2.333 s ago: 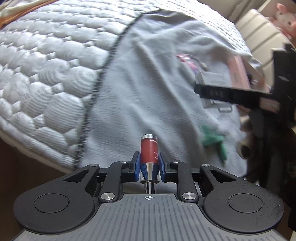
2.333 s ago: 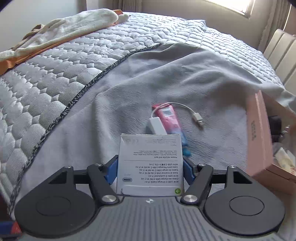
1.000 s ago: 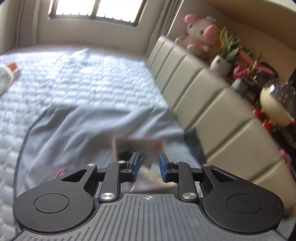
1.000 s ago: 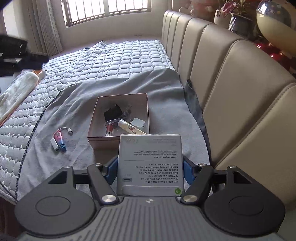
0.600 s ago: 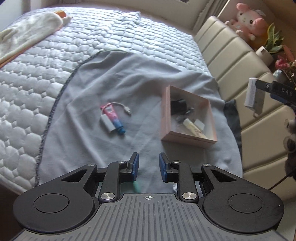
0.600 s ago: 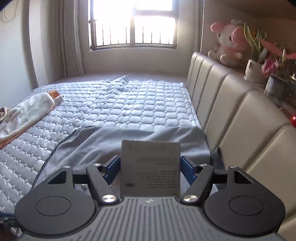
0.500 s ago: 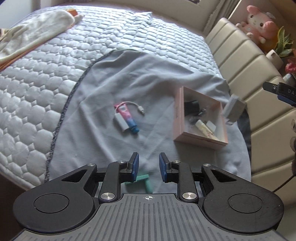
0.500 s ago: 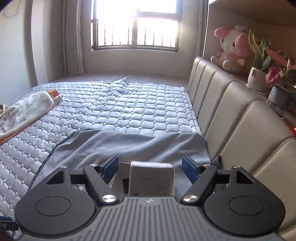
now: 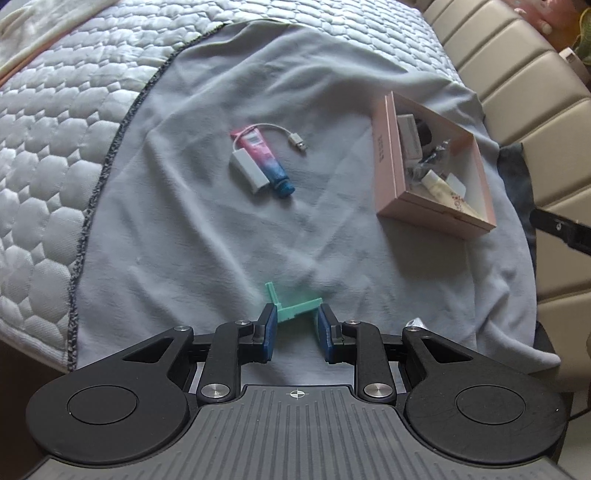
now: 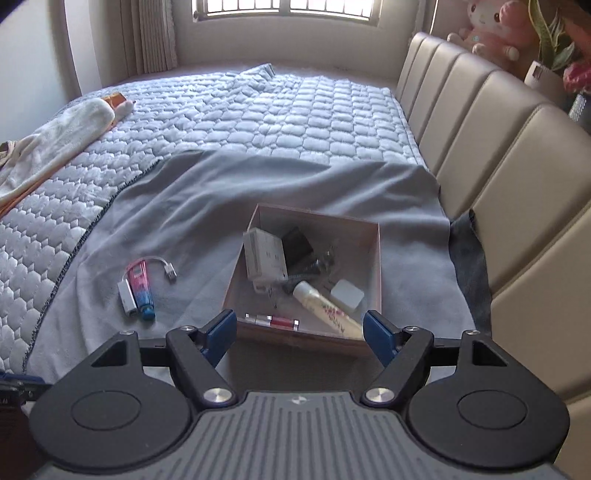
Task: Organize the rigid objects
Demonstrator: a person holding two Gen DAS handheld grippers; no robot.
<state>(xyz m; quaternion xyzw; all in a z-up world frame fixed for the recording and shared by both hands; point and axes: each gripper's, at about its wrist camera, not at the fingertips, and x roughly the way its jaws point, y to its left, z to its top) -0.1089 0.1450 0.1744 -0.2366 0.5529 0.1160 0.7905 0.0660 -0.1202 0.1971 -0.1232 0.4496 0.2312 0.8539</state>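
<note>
A pink cardboard box [image 10: 377,273] sits on the grey blanket [image 10: 192,192] and holds a white cable box [image 10: 264,258], a red tube [image 10: 273,319], a cream tube [image 10: 325,306] and other small items. The box also shows in the left wrist view [image 9: 388,147]. My right gripper [image 10: 300,328] is wide open and empty, above the box's near edge. My left gripper [image 9: 295,325] is open, jaws on either side of a green plastic piece [image 9: 291,304] lying on the blanket. A pink-blue tube [image 9: 264,162] and a white adapter with cable [image 9: 248,171] lie left of the box.
The bed's quilted cover [image 10: 258,107] lies under the blanket, with a padded beige headboard [image 10: 498,155] at the right. A cream towel [image 10: 48,147] lies at the far left. A plush toy [image 10: 491,29] and plants stand behind the headboard.
My right gripper opened and let go of the white cable box, which now lies in the pink box. My left gripper dropped the red tube earlier and has moved down to the green piece.
</note>
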